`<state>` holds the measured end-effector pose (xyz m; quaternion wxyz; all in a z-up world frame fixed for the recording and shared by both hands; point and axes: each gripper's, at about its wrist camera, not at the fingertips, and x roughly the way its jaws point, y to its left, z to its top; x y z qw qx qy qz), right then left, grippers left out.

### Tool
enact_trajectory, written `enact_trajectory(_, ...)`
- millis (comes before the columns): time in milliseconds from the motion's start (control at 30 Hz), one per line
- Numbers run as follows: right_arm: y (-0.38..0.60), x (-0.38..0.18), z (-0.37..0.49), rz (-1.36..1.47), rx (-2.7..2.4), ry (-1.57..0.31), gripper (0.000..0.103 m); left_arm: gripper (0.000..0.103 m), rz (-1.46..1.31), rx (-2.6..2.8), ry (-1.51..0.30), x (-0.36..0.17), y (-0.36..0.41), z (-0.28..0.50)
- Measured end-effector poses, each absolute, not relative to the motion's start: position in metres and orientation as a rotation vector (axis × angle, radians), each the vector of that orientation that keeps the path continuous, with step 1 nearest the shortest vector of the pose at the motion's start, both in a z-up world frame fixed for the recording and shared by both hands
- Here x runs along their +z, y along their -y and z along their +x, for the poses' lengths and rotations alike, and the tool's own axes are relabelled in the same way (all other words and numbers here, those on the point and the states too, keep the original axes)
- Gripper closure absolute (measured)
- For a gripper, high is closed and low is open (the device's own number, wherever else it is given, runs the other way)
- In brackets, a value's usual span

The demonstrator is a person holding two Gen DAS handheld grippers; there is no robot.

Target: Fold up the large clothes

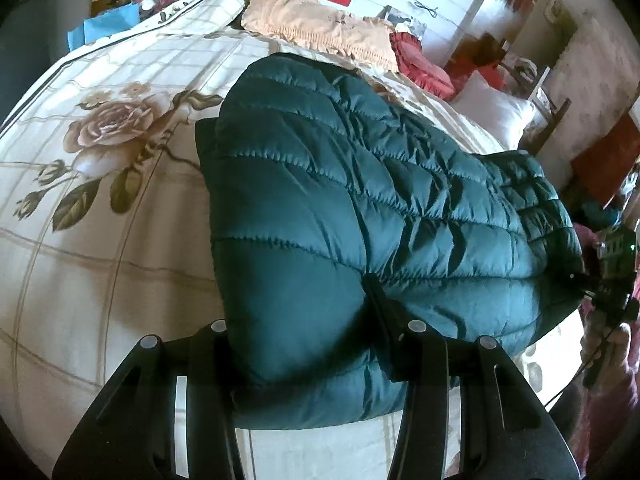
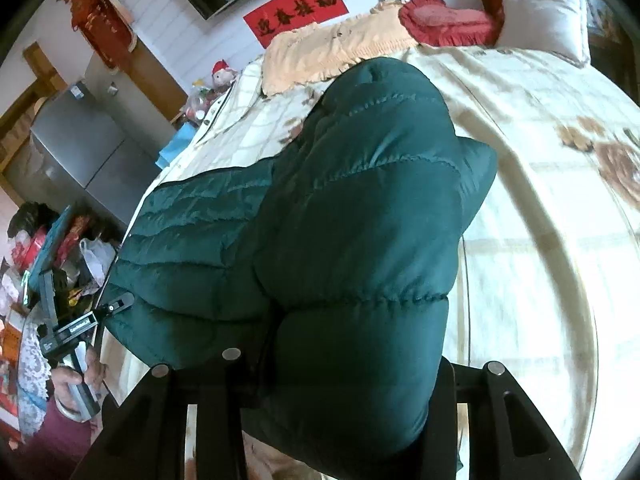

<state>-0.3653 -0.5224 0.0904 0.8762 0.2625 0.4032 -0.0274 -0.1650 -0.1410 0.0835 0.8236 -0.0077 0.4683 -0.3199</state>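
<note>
Jacket (image 1: pixel 360 208) hem lies bunched at the near edge of the bed (image 1: pixel 100 184), each corner pinched between fingers: left gripper (image 1: pixel 316 360) and right gripper (image 2: pixel 340 384). Lifting both corners level and carrying them far together should probably keep the puffy fold square.

bed surface and contents

large bed (image 1: pixel 120 240) covered by cream bedspread (image 2: pixel 520 240) with pale grid lines and brown rose print. dark teal quilted down jacket (image 1: pixel 360 200) lying on bedspread, puffed and partly doubled over, reaching the near edge. peach frilled pillow (image 1: pixel 320 24) at far end by the wall; red ruffled cushion (image 2: pixel 444 20) just beside it; white pillow (image 2: pixel 544 16) next along the same end. jacket's far end near peach pillow; contact cannot be judged.
</note>
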Motion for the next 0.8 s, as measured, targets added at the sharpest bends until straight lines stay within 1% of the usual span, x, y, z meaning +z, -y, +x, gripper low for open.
enact_trajectory(33, 0.523, 0.086, -0.366, 0.551, -0.076, -0.849, 0.052, 0.057, -0.018, -0.675, -0.994, 0.081, 0.141, -0.166)
enact_trajectory(100, 0.523, 0.073, -0.363, 0.519, -0.129, -0.881, 0.038, 0.049, -0.031, -0.658, -1.003, 0.075, 0.141, -0.166)
enact_trajectory(133, 0.524, 0.069, -0.361, 0.507, -0.142, -0.888, 0.035, 0.047, -0.043, -0.650, -1.008, 0.072, 0.140, -0.165)
enact_trajectory(167, 0.524, 0.064, -0.360, 0.505, -0.158, -0.886, 0.030, 0.042, -0.058, -0.641, -1.012, 0.070, 0.139, -0.163)
enact_trajectory(200, 0.524, 0.063, -0.360, 0.505, -0.171, -0.881, 0.025, 0.035, -0.071, -0.628, -1.016, 0.069, 0.137, -0.163)
enact_trajectory(233, 0.525, 0.063, -0.360, 0.504, -0.185, -0.875, 0.023, 0.033, -0.082, -0.618, -1.021, 0.068, 0.134, -0.162)
enact_trajectory(267, 0.526, 0.064, -0.361, 0.504, -0.195, -0.871, 0.022, 0.031, -0.091, -0.615, -1.027, 0.067, 0.131, -0.162)
enact_trajectory(367, 0.523, 0.072, -0.366, 0.492, -0.234, -0.862, 0.022, 0.031, -0.098, -0.611, -1.041, 0.071, 0.124, -0.166)
enact_trajectory(467, 0.516, 0.084, -0.376, 0.438, -0.284, -0.856, 0.022, 0.031, -0.061, -0.584, -1.013, 0.083, 0.120, -0.175)
enact_trajectory(600, 0.505, 0.101, -0.390, 0.364, -0.341, -0.835, 0.022, 0.031, -0.003, -0.550, -0.886, 0.113, 0.117, -0.201)
enact_trajectory(800, 0.490, 0.121, -0.412, 0.328, -0.367, -0.789, 0.022, 0.031, 0.072, -0.535, -0.767, 0.135, 0.130, -0.240)
